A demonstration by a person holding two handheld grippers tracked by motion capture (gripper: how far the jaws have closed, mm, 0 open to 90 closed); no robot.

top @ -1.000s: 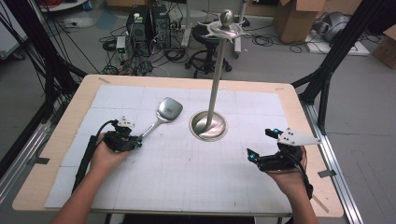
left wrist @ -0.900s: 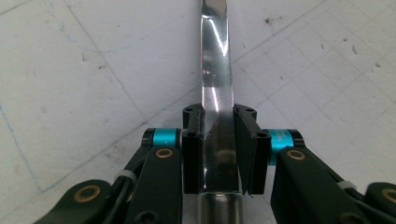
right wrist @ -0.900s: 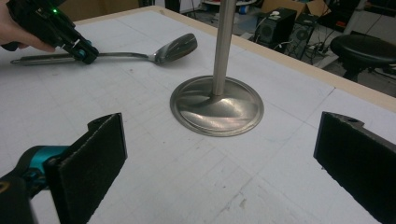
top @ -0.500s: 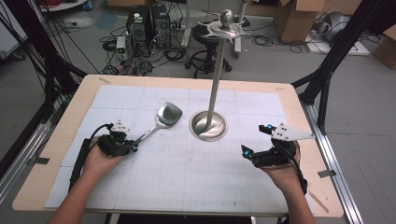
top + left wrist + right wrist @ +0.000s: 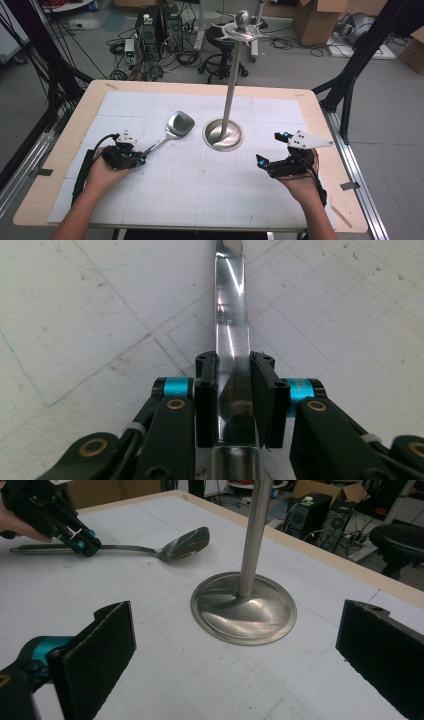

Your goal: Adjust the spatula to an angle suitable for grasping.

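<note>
The left gripper [image 5: 234, 400] is still pinching the spatula [image 5: 172, 129] handle on the table [image 5: 310, 107], while the right gripper [image 5: 275, 150], jaws spread, is edging closer to the stand [image 5: 227, 120], likely preparing to steady it.

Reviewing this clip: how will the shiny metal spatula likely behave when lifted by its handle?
The shiny metal spatula looks rigid, so it should not flop. The left gripper clamps its smooth handle far from the broad head, so it may pivot head-down or slip between the pads.
</note>
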